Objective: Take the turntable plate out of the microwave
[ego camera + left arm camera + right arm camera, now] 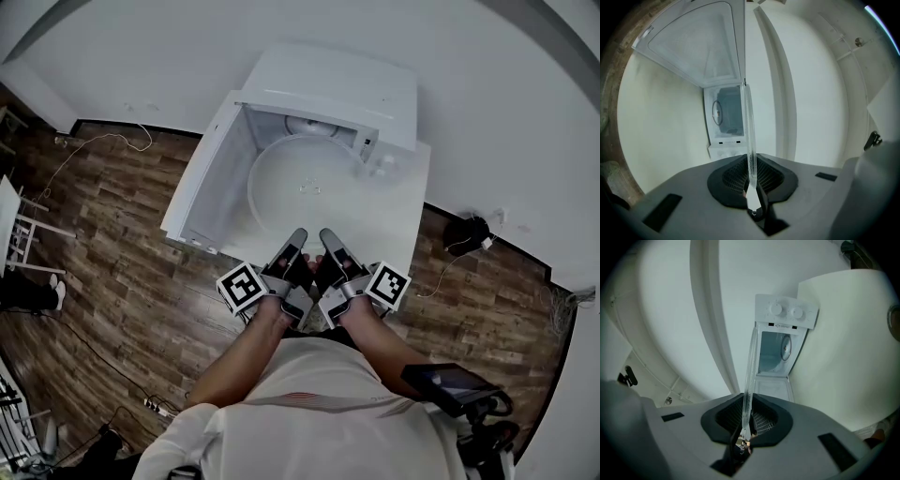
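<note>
The clear glass turntable plate (305,187) hangs level in front of the open white microwave (337,84), outside its cavity. My left gripper (292,246) and right gripper (333,246) sit side by side, each shut on the plate's near rim. In the left gripper view the plate (749,136) shows edge-on as a thin glass strip pinched in the left gripper (751,187), with the microwave (726,117) beyond. In the right gripper view the plate's edge (749,380) is clamped in the right gripper (744,427), facing the microwave (780,348).
The microwave door (211,169) stands swung open at the left. The microwave rests on a white table (403,206) against a white wall. Cables and a black object (466,232) lie on the wood floor at the right; white furniture (19,225) stands far left.
</note>
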Demonstrator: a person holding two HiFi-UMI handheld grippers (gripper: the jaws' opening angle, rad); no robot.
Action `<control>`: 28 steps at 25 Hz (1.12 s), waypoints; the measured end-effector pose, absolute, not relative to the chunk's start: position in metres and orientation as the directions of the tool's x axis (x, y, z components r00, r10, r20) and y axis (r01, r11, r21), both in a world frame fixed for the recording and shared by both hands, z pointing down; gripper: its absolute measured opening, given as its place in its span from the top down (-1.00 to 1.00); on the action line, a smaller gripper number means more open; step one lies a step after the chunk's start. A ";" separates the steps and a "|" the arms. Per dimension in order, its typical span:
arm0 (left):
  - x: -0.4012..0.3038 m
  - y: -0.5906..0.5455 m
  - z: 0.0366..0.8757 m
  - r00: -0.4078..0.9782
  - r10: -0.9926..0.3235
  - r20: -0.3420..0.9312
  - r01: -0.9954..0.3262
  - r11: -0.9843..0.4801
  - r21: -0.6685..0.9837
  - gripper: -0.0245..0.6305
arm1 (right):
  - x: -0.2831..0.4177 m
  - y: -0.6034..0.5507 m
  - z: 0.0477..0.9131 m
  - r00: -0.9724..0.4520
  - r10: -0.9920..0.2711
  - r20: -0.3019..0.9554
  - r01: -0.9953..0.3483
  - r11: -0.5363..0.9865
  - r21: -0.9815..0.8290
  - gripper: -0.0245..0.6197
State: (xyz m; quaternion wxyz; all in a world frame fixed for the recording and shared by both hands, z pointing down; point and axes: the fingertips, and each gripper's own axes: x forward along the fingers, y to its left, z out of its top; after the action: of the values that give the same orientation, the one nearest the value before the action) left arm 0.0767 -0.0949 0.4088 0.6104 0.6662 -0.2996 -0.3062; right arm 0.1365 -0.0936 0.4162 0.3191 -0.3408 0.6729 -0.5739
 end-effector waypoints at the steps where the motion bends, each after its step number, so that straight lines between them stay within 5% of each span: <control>1: 0.077 -0.094 0.406 0.636 -0.771 -0.041 -0.028 -0.075 0.997 0.79 | 0.137 -0.093 0.412 -0.561 -0.827 -0.043 -0.094 0.114 -0.989 0.80; 28: 0.021 -0.085 0.362 0.783 -0.615 -0.091 0.007 -0.138 0.990 0.78 | 0.080 -0.071 0.369 -0.376 -0.922 -0.092 -0.134 0.153 -0.979 0.80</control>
State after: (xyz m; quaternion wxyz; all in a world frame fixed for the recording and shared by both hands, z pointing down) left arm 0.0206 -0.0847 0.3620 0.6207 0.7115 -0.2139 -0.2506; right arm 0.0797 -0.0709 0.3687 0.3860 -0.4037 0.6537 -0.5106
